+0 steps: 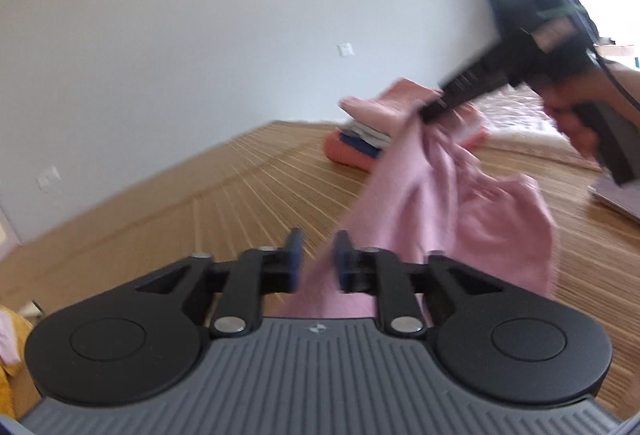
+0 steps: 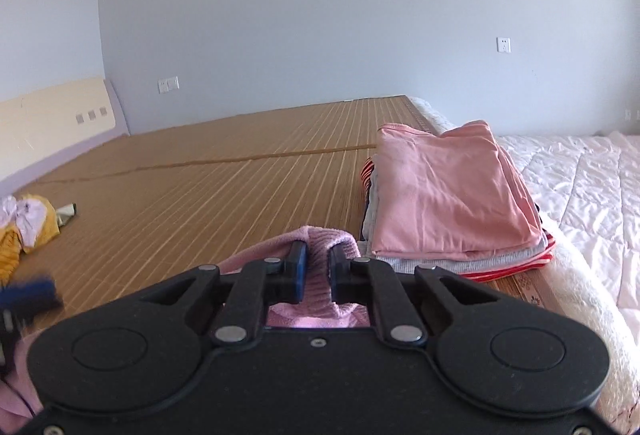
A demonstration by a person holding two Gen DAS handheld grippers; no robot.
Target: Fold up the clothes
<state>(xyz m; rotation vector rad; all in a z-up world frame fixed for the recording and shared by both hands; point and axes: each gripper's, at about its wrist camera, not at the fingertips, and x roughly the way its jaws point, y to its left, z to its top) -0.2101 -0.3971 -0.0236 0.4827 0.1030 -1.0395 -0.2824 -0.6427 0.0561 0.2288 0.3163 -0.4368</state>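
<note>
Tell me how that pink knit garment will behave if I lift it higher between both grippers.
The pink knit garment is probably floppy: it sags in loose folds below the right gripper. It likely grips well, its ribbed fabric bunched between the pads. It seems light.

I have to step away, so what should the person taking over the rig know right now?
Right gripper: jaws shut on the pink garment, held up off the mat.
Left gripper: jaws apart, the same garment passing between them, not clamped.
Done: folded stack at the mat's edge beside the quilt.
Left: fold this garment and stack it, then the yellow and white heap.
</note>
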